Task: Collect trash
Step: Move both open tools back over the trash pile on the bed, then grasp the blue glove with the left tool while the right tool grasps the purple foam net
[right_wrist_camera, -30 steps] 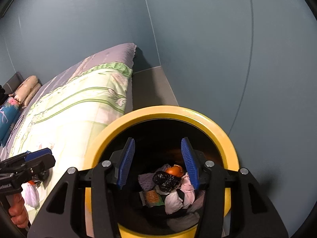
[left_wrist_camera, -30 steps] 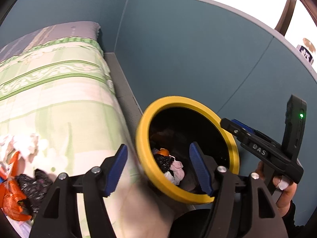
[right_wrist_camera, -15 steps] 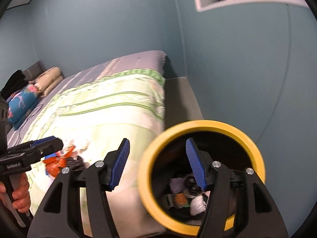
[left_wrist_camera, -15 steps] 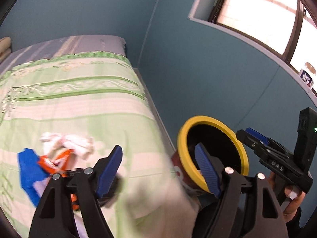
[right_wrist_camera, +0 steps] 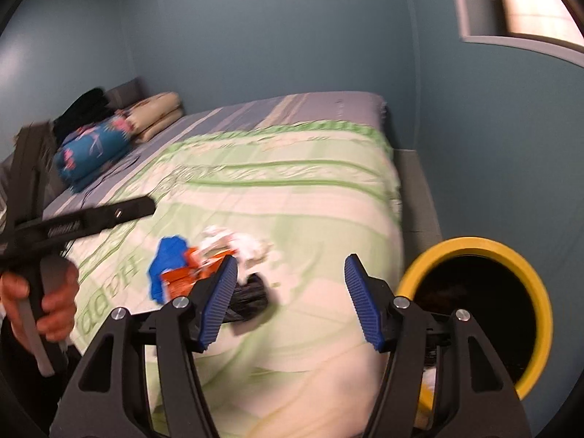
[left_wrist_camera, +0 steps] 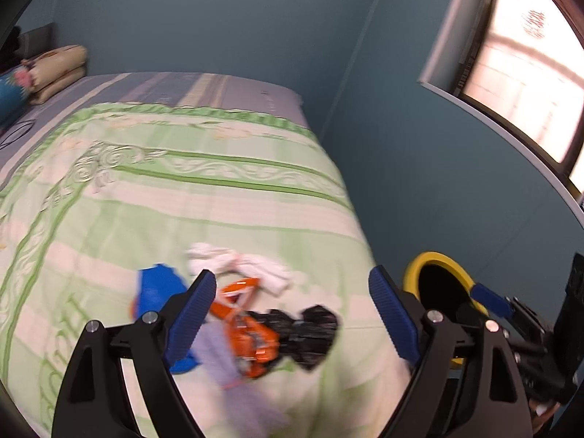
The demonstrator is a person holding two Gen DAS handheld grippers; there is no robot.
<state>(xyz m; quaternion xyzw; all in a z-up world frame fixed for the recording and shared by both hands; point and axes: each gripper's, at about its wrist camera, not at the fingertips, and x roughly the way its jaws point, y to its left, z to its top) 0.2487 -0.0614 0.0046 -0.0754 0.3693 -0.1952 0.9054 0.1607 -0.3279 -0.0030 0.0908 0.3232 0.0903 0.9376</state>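
Observation:
A heap of trash lies on the green bed cover [left_wrist_camera: 219,197]: a blue wrapper [left_wrist_camera: 157,288], white crumpled tissue [left_wrist_camera: 237,266], an orange wrapper [left_wrist_camera: 252,332] and black crumpled plastic [left_wrist_camera: 310,332]. My left gripper [left_wrist_camera: 288,317] is open and empty just above the heap. The yellow-rimmed bin [right_wrist_camera: 485,314] stands beside the bed at the right. My right gripper [right_wrist_camera: 292,299] is open and empty between heap and bin. In the right wrist view the blue wrapper [right_wrist_camera: 168,262], orange wrapper [right_wrist_camera: 182,277] and tissue [right_wrist_camera: 237,244] show ahead at left.
Teal walls enclose the bed's far and right sides. A window [left_wrist_camera: 518,84] is at upper right. Folded pillows and a blue blanket [right_wrist_camera: 95,149] lie at the bed's far left. A narrow grey floor strip [right_wrist_camera: 416,189] runs between bed and wall.
Both grippers have swung left from the bin's mouth toward the bed. The trash heap has come in front of the left gripper. Both stay open and empty.

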